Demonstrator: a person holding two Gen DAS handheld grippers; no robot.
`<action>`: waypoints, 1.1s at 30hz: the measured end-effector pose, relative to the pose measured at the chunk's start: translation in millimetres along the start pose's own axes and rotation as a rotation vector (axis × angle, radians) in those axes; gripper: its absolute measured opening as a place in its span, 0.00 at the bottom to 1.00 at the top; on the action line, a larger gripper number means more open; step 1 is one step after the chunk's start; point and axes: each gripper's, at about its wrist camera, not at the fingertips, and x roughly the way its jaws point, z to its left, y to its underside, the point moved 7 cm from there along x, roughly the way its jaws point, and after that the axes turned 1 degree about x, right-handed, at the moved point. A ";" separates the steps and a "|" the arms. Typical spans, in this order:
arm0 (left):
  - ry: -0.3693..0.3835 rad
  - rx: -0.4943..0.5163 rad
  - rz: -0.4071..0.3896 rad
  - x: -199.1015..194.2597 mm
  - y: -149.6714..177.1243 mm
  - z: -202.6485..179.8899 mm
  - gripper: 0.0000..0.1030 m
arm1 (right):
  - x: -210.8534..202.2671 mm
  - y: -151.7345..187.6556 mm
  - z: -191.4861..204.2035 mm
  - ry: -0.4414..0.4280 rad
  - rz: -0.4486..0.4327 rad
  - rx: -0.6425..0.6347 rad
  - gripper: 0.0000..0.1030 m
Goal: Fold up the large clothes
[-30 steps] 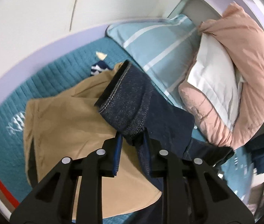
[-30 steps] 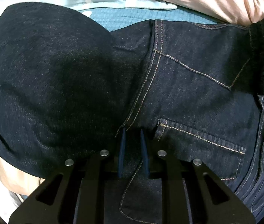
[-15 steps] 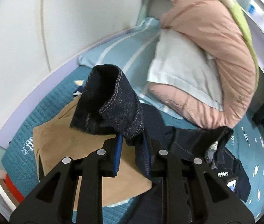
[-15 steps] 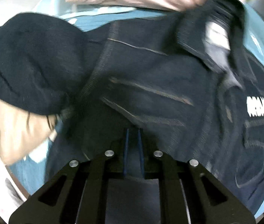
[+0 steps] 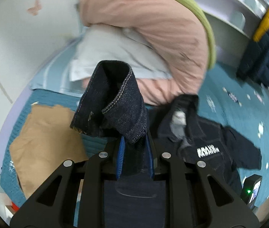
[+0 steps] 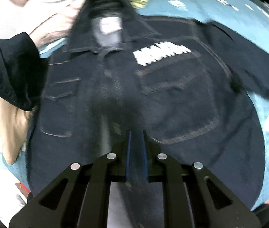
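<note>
A dark denim jacket [image 6: 172, 87] with white chest lettering lies front-up on the teal bed, collar at the far end. My right gripper [image 6: 136, 133] is shut on the jacket's hem near its middle. My left gripper [image 5: 135, 142] is shut on a sleeve cuff [image 5: 113, 98], which stands up above the jaws, lifted off the bed. The jacket body [image 5: 206, 148] shows to the right in the left wrist view. The lifted sleeve [image 6: 7, 70] also shows at the left of the right wrist view.
A tan garment [image 5: 45, 140] lies flat on the teal quilt [image 5: 248, 110] at the left. A pink duvet [image 5: 153, 30] and pale pillows [image 5: 104, 51] are piled at the bed's head. A navy and yellow quilted item [image 5: 263, 43] hangs at the far right.
Both grippers have pulled back and swung right with the denim. The jacket has spread out front-up, its collar and lettering now showing. The cuff has come off the tan garment.
</note>
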 end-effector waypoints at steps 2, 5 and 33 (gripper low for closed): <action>0.019 0.048 0.032 12.8 11.8 -33.4 0.20 | 0.3 7.1 -19.8 -0.005 0.005 0.041 0.11; 0.042 0.112 0.077 31.4 30.7 -74.8 0.20 | -5.7 21.3 -53.2 0.000 0.012 0.105 0.11; 0.118 0.160 0.242 92.3 102.6 -111.4 0.67 | -48.2 7.2 -100.1 -0.016 -0.070 0.211 0.57</action>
